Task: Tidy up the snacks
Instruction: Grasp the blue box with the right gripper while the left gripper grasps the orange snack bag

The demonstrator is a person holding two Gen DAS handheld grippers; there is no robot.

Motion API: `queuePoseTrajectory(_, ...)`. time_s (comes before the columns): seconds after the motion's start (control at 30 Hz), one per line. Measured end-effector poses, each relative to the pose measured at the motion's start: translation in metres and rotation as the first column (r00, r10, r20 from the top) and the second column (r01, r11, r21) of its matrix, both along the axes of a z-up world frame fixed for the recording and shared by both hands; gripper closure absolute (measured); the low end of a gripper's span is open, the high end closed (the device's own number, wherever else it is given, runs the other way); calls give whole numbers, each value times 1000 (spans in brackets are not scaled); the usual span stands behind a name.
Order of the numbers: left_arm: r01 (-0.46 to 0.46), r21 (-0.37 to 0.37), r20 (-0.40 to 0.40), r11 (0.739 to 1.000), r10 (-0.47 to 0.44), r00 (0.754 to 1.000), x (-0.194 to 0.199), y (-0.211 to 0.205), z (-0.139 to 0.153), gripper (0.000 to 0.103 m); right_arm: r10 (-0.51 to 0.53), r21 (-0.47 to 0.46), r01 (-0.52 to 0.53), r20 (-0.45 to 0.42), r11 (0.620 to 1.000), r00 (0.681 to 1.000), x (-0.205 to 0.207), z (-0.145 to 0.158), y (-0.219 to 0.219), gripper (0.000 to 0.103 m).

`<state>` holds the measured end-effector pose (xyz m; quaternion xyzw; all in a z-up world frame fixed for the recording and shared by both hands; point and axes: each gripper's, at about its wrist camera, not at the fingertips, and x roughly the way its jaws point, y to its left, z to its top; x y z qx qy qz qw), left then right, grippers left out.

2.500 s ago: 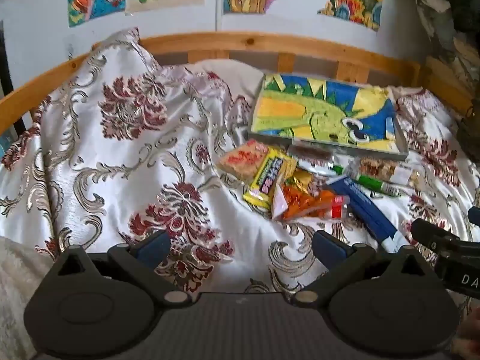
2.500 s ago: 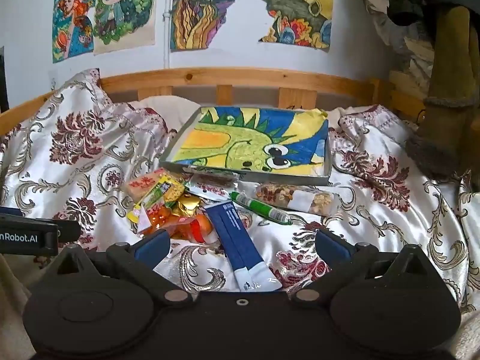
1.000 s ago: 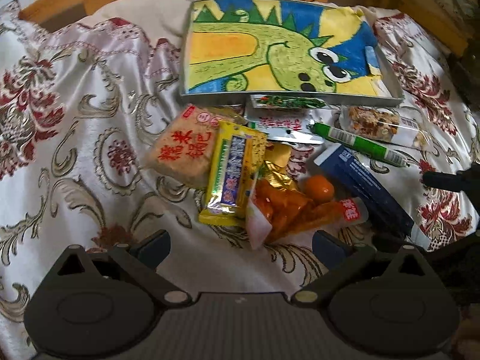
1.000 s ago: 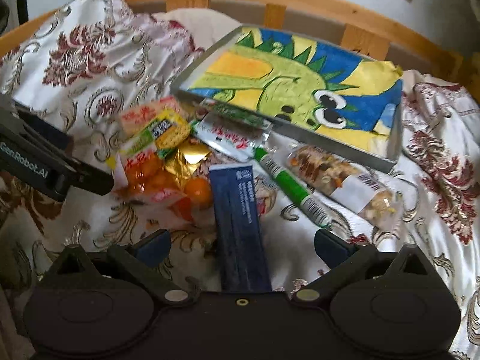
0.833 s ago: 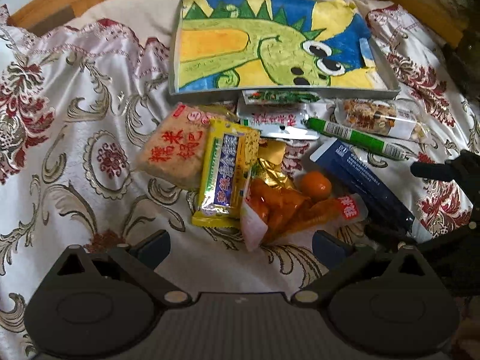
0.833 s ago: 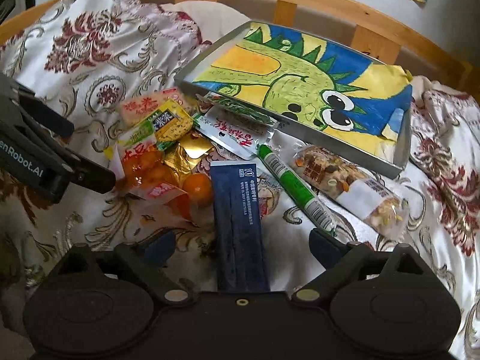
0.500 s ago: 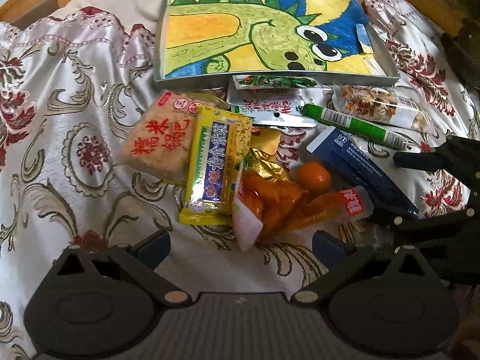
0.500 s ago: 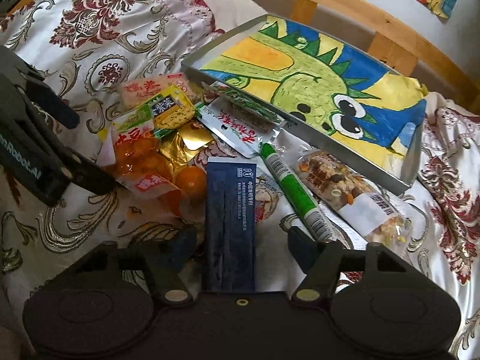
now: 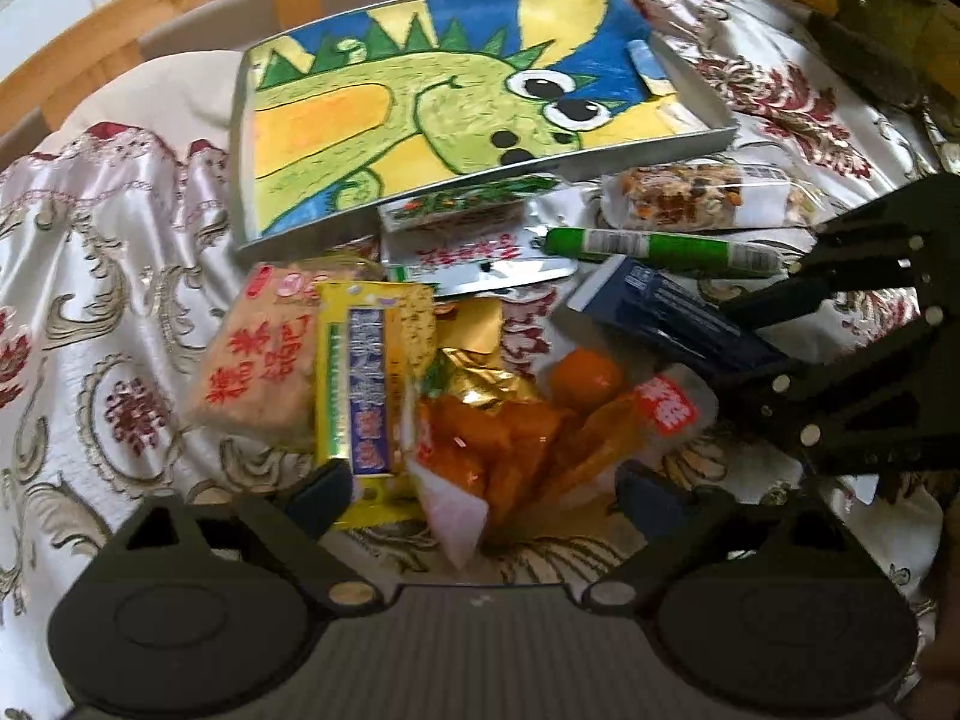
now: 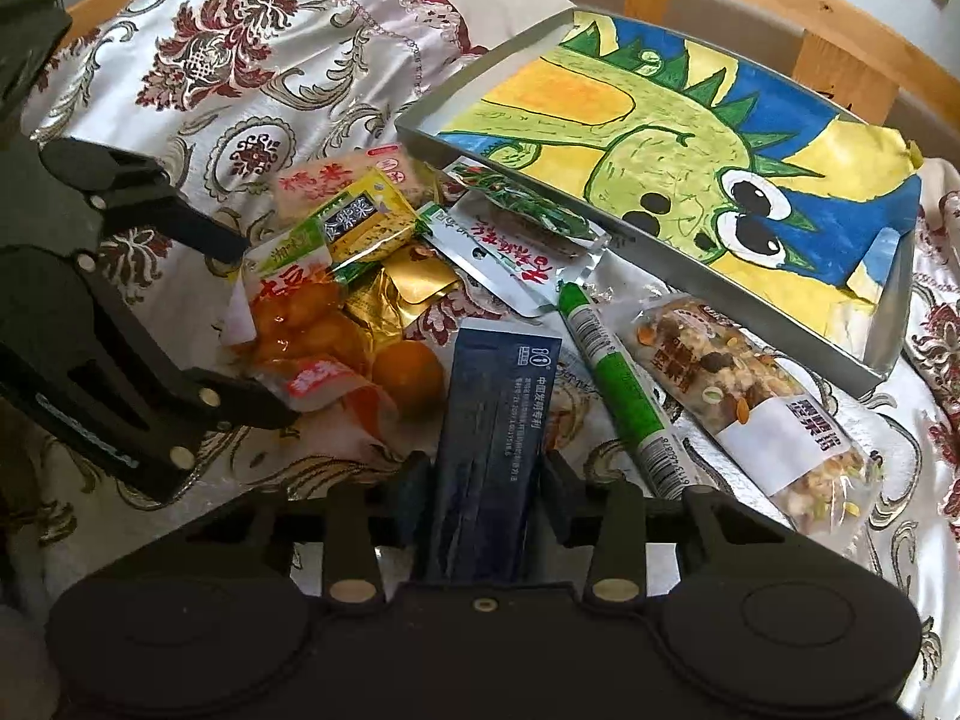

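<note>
Several snack packs lie in a heap on a flowered bedspread in front of a shallow tray (image 10: 888,354) lined with a dinosaur drawing. My right gripper (image 10: 486,474) is shut on the near end of a long dark-blue pack (image 10: 492,414), which also shows in the left wrist view (image 9: 666,318). My left gripper (image 9: 483,489) is open, its jaws on either side of the near end of an orange snack bag (image 9: 528,450) and a yellow bar (image 9: 360,384). A green stick (image 10: 618,384) and a nut bar (image 10: 750,396) lie to the right.
A rice cracker pack (image 9: 258,366), a silver pouch (image 9: 486,264), a gold foil wrapper (image 9: 474,378) and a small orange (image 9: 579,372) are in the heap. A wooden bed rail (image 9: 180,6) runs behind the tray. The bedspread (image 9: 102,324) is rumpled at left.
Both grippers have moved down and forward to the heap. The right jaws have closed from wide open onto the dark-blue pack. The left jaws stay open.
</note>
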<state>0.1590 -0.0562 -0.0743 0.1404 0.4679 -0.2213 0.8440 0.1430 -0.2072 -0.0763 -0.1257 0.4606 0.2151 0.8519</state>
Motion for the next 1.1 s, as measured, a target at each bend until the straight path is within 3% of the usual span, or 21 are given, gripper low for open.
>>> queuePoseTrajectory(0.2, 48, 37, 39, 998, -50, 998, -5, -9, -6, 31, -15, 26, 16, -18, 1000, 1000, 2, 1, -5, 62)
queuePoseTrajectory(0.4, 29, 12, 47, 1000, -29, 998, 1, -11, -7, 31, -33, 26, 33, -19, 999, 999, 3, -2, -2, 57)
queuePoseTrajectory(0.53, 14, 7, 51, 1000, -14, 999, 2, -10, -6, 37, -34, 21, 34, -12, 999, 999, 2, -5, 1, 56)
queuePoseTrajectory(0.6, 1, 0, 43, 1000, -1, 999, 3, -9, -5, 38, -38, 32, 38, -11, 999, 999, 2, -5, 1, 64)
queuePoseTrajectory(0.7, -19, -20, 29, 1000, 19, 999, 3, -8, -2, 39, -29, 28, 29, 6, 999, 1000, -1, -2, 4, 68)
queuePoseTrajectory(1.1, -72, -81, 70, 994, 77, 995, -8, -6, 24, 40, -67, 95, 59, 84, 994, 994, -6, 25, -11, 69)
